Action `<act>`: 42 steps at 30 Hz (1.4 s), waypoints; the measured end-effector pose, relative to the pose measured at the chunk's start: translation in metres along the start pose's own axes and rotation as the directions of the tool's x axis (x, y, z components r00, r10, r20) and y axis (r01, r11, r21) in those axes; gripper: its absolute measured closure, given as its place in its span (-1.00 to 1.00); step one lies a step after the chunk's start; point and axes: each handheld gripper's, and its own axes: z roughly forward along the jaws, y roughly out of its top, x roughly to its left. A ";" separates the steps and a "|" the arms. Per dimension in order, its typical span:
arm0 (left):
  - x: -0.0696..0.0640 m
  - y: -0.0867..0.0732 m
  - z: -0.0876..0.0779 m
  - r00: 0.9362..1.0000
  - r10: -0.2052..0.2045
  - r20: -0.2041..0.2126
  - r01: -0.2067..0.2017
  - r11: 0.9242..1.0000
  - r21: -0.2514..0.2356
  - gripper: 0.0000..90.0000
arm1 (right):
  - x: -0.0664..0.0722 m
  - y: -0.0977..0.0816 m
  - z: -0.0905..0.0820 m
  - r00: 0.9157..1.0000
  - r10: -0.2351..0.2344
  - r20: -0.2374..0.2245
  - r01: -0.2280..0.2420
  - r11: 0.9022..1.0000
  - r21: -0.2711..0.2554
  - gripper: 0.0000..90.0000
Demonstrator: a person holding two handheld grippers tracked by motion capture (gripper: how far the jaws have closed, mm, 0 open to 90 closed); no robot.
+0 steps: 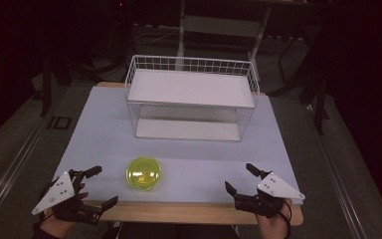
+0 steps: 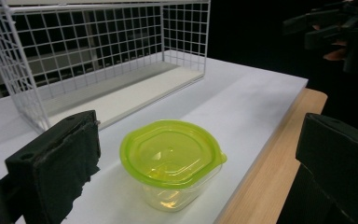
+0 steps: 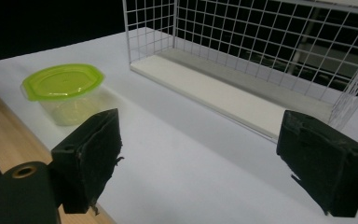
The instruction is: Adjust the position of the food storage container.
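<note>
1. While both claws sit wide and empty at the counter's near edge, I'm holding off.
2. Tub, lid on, sits just beside left claw; right claw well apart.
3. Rack stands behind, likely the drop spot.

White-topped table with wooden front edge is carrying a wire rack at the far side and a lidded green tub sitting between the grippers' reach, nearer the left one.
</note>
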 end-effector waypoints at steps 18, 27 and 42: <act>-0.009 0.025 0.002 1.000 -0.015 0.009 0.015 1.000 -0.005 -0.95 | 0.003 0.006 -0.005 1.000 -0.013 -0.002 0.013 0.999 -0.030 -0.71; 0.014 0.026 0.003 0.995 -0.081 -0.053 0.082 0.997 0.010 0.08 | 0.005 0.009 -0.009 1.000 0.004 0.003 -0.003 0.999 -0.051 -0.68; 0.045 -0.019 0.040 0.964 -0.204 -0.171 0.254 0.897 0.362 1.00 | 0.009 0.009 -0.008 1.000 -0.014 -0.014 0.013 0.999 -0.046 -0.69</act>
